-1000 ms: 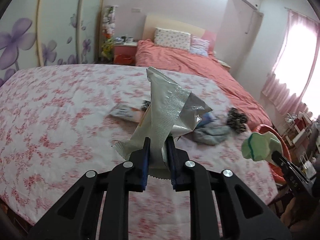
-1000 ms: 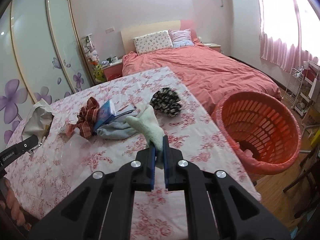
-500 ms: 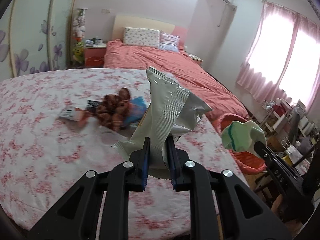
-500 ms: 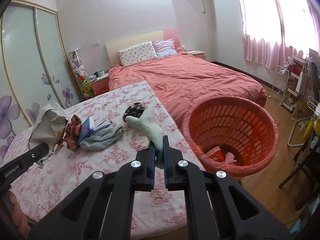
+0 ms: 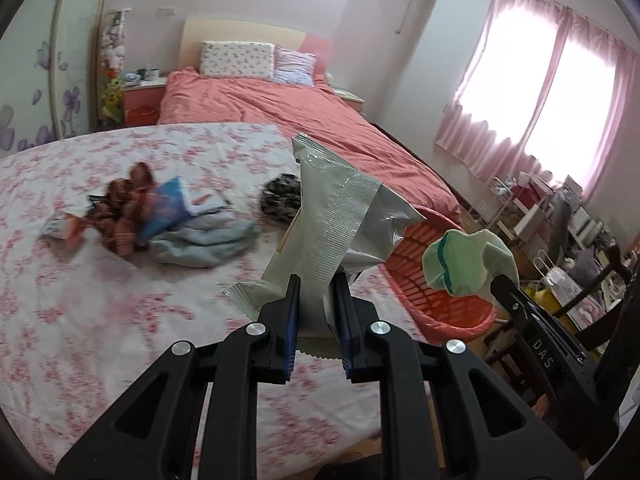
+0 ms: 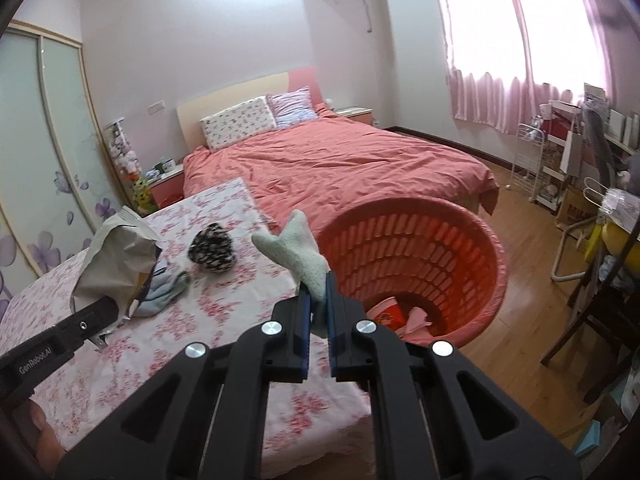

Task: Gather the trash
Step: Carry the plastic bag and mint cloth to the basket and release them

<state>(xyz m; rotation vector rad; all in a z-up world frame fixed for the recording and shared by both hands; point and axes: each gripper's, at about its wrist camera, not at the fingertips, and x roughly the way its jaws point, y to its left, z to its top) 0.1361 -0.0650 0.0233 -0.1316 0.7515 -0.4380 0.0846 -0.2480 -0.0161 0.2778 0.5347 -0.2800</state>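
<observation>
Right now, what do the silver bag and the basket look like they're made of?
Silver bag: seems thin metallised plastic film; glossy, creased, with a ribbed heat-sealed seam. Basket: looks like moulded rigid plastic, orange-red, fairly matte, with regular slotted walls.

Ahead-left of the left hand-held gripper (image 5: 316,304), the floral worktop (image 5: 120,320) bears a blue cloth (image 5: 208,242), crumpled wrappers (image 5: 160,204) and a black-and-white bundle (image 5: 280,198).

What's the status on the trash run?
Left tongs shut on silver wrapper. Right tongs shut on pale green sock. Red basket beside the bed edge, some trash inside. Nothing blocking it.
</observation>
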